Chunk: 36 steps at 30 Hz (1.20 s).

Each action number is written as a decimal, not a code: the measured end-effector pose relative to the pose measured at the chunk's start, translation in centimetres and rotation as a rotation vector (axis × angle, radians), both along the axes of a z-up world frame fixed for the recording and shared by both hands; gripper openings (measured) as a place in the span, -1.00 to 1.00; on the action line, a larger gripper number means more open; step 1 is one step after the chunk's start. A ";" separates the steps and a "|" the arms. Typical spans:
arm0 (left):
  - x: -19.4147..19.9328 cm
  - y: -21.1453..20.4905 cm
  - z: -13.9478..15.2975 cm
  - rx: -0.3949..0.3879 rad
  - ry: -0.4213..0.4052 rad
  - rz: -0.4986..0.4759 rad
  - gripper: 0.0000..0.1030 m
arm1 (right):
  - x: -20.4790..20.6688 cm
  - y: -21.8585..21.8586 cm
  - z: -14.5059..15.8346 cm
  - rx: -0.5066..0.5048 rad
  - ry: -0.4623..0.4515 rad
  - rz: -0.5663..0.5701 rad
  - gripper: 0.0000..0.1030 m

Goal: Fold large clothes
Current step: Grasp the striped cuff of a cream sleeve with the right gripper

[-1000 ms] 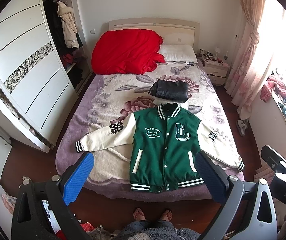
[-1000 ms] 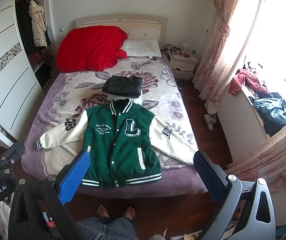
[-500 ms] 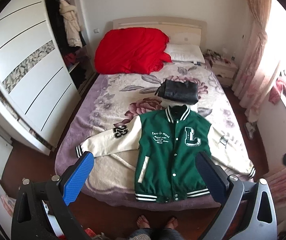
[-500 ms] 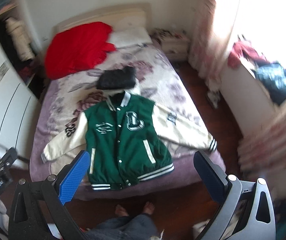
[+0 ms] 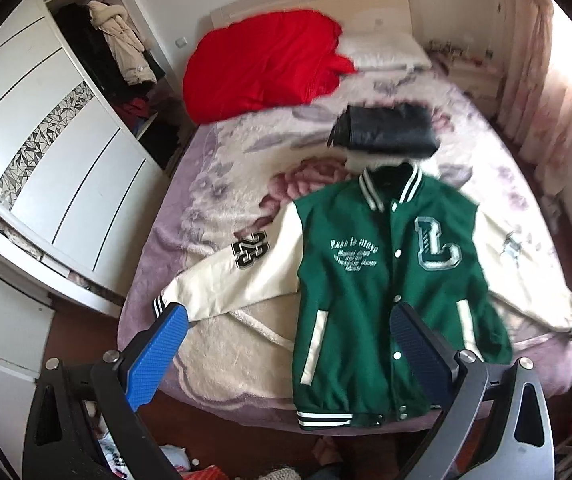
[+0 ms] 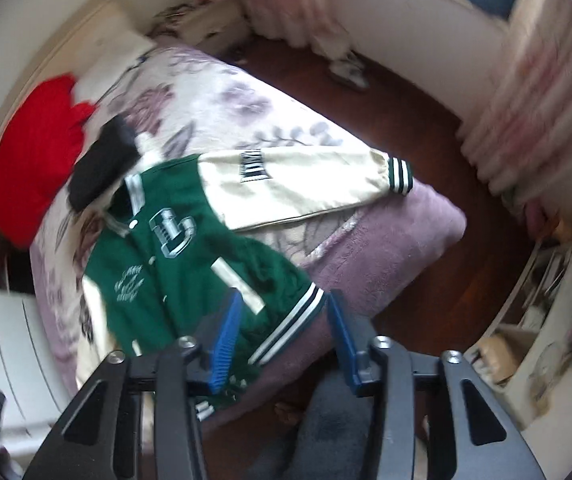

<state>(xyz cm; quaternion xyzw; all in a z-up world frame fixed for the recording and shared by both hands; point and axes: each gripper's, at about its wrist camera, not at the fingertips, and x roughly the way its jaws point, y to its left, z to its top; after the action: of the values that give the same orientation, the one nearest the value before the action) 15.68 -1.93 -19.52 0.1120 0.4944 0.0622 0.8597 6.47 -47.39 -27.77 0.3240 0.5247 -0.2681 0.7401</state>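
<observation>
While the jacket (image 5: 382, 280) lies flat, sleeves spread, its hem at the bed's (image 5: 213, 184) foot edge, the right claw (image 6: 286, 340) has just been narrowing, half-open above the hem corner, holding nothing. The left claw (image 5: 290, 344) gapes wide, empty. Bare blanket lies left; a black bundle (image 5: 382, 132) is beyond the collar.

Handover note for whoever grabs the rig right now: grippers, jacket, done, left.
Left gripper: open, empty, above the near edge of the bed, between the jacket's left-hand sleeve cuff and its hem.
Right gripper: jaws have just been closing, not yet on cloth; it is over the striped hem corner of the green varsity jacket.
Jacket: flat on the bed, front up, snapped shut, both sleeves spread out. A folded black garment lies beyond its collar.
Done: jacket laid out; no fold yet.
Left: all folds, likely sleeves in first, then the body.
</observation>
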 end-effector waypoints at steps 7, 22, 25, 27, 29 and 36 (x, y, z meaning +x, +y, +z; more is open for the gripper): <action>4.4 -5.2 -10.3 0.048 0.162 0.050 1.00 | 1.6 -15.6 -16.8 0.217 0.036 -0.247 0.20; 11.1 -20.4 -28.6 0.017 0.379 -0.026 1.00 | 4.5 -32.0 -44.4 0.305 0.046 -0.497 0.63; 11.9 -22.6 -29.5 0.012 0.375 -0.065 1.00 | 7.1 -31.5 -43.7 0.166 0.040 -0.413 -0.11; 12.4 -24.1 -29.8 0.011 0.365 -0.090 1.00 | 8.2 -31.8 -42.6 0.123 0.032 -0.380 -0.41; 12.8 -25.7 -30.1 0.014 0.342 -0.126 1.00 | 9.0 -33.2 -41.1 0.083 -0.010 -0.403 -0.54; 14.7 -29.1 -32.9 0.019 0.338 -0.184 1.00 | 13.1 -38.8 -40.6 0.103 -0.128 -0.434 -0.70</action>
<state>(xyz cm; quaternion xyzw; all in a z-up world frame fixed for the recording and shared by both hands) 30.41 -31.06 -52.47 0.1737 0.6188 -0.0317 0.7654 19.57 -86.18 -68.39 0.4828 0.4080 -0.3727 0.6794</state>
